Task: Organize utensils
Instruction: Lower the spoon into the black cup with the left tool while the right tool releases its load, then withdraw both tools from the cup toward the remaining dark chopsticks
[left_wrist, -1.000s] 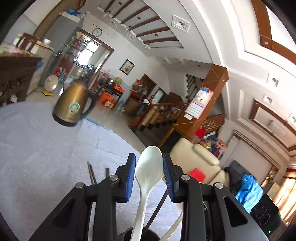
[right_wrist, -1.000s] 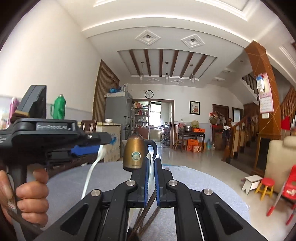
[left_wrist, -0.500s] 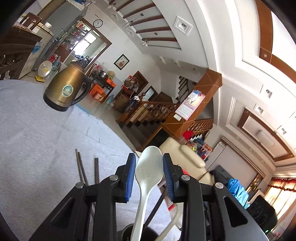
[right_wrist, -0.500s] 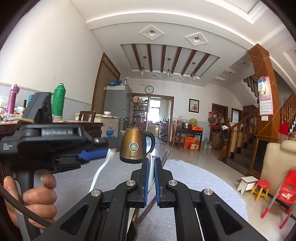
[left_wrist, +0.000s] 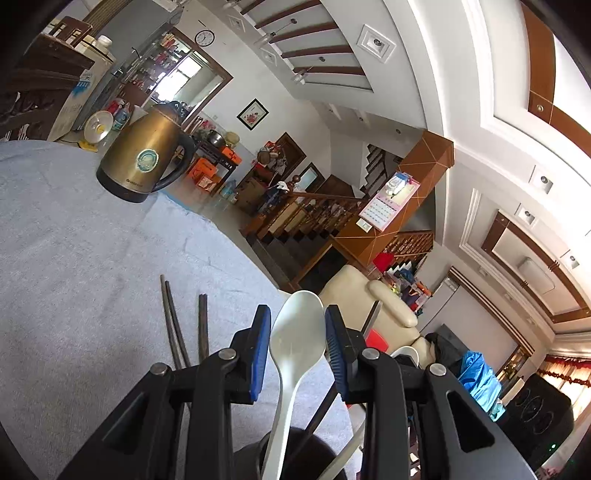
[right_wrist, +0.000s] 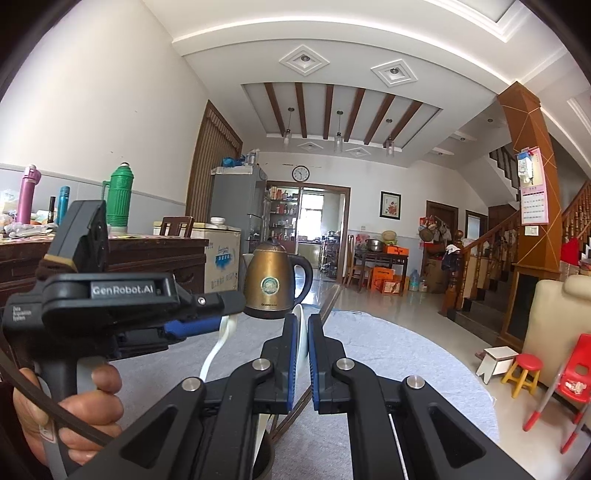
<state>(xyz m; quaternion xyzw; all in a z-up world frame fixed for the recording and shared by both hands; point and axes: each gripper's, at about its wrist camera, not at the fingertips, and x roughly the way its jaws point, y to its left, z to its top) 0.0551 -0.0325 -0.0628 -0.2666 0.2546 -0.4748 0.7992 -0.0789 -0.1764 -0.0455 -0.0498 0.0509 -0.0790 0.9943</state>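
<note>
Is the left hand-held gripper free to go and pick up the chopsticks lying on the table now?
Probably not yet. The left hand-held gripper has a white spoon between its fingers, over a dark cup. The chopsticks lie uncovered just ahead.

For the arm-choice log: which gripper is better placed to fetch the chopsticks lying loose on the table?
Probably left. The chopsticks lie just ahead of the left gripper, left of its fingertips; it must first release its white spoon. The right gripper is clamped on a second spoon.

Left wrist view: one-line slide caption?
Left gripper fingers bracket a white spoon standing in a dark holder; chopsticks on table.
</note>
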